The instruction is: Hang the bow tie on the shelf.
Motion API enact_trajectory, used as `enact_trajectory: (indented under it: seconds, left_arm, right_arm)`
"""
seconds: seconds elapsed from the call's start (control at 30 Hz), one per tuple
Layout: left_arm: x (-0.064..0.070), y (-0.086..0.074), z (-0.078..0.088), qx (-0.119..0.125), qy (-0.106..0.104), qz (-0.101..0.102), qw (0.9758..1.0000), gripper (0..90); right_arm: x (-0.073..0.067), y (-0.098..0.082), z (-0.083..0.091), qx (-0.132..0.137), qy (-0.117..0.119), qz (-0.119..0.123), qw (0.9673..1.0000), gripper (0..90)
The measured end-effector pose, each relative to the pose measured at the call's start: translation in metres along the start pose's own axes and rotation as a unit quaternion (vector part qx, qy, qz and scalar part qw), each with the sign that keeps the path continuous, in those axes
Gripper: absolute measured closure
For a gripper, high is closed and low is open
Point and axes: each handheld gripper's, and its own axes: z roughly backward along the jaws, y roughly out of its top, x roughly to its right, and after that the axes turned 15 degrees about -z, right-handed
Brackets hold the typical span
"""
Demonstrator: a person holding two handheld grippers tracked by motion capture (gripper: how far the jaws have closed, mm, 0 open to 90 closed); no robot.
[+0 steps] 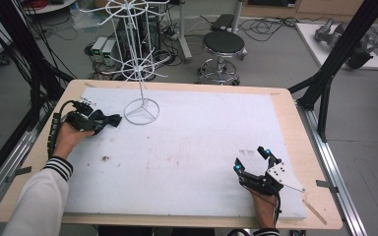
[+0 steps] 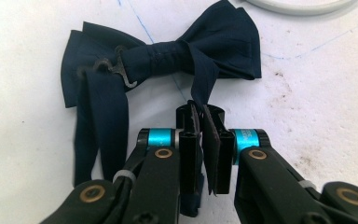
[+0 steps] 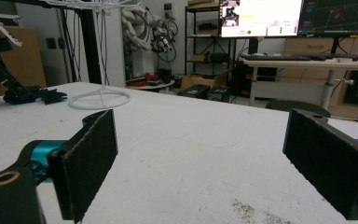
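Observation:
A navy bow tie (image 2: 168, 56) lies flat on the white board (image 1: 202, 147) at the far left, its metal hook showing on the left wing. My left gripper (image 2: 201, 121) is shut on the tie's narrow strap, which runs down between the two pads. From above, that gripper (image 1: 101, 123) lies low on the board with the bow tie (image 1: 110, 119) at its tip. My right gripper (image 1: 250, 160) rests near the front right edge, open wide, and nothing lies between its pads (image 3: 86, 158). From there the bow tie (image 3: 42, 96) shows far off at the left.
A white wire display stand (image 1: 140, 64) rises from a ring base (image 1: 141, 112) just right of the bow tie. The wooden table edge (image 1: 295, 128) frames the board. A black stool (image 1: 223, 44) and black frame posts (image 1: 334, 64) stand beyond the table.

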Motion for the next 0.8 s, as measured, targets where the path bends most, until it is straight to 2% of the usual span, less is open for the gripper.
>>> enact_trajectory:
  seconds: [0.23, 0.43, 0.47, 0.63, 0.73, 0.8]
  left_arm:
    - [0.000, -0.002, 0.004, 0.018, 0.004, 0.003, 0.9998, 85.0]
    - [0.002, -0.003, 0.011, 0.046, 0.011, 0.002, 0.9989, 85.2]
    - [0.003, -0.003, 0.013, 0.059, 0.015, 0.003, 0.9981, 85.2]
    - [0.005, -0.005, 0.019, 0.081, 0.026, -0.002, 0.9964, 85.3]
    - [0.006, -0.007, 0.022, 0.092, 0.027, 0.001, 0.9954, 85.4]
    - [0.007, -0.008, 0.025, 0.106, 0.028, 0.001, 0.9940, 85.4]
  right_arm:
    - [0.000, 0.000, 0.000, 0.000, 0.001, 0.000, 1.0000, 9.0]
    - [0.000, 0.000, 0.000, 0.000, 0.000, 0.000, 1.0000, 9.1]
    - [0.000, 0.000, 0.000, 0.000, 0.000, 0.000, 1.0000, 9.1]
    - [0.000, 0.000, 0.000, 0.000, 0.000, -0.001, 1.0000, 9.0]
    - [0.000, 0.000, 0.000, 0.000, 0.000, 0.000, 1.0000, 9.1]
    - [0.000, 0.000, 0.000, 0.000, 0.000, 0.000, 1.0000, 9.1]
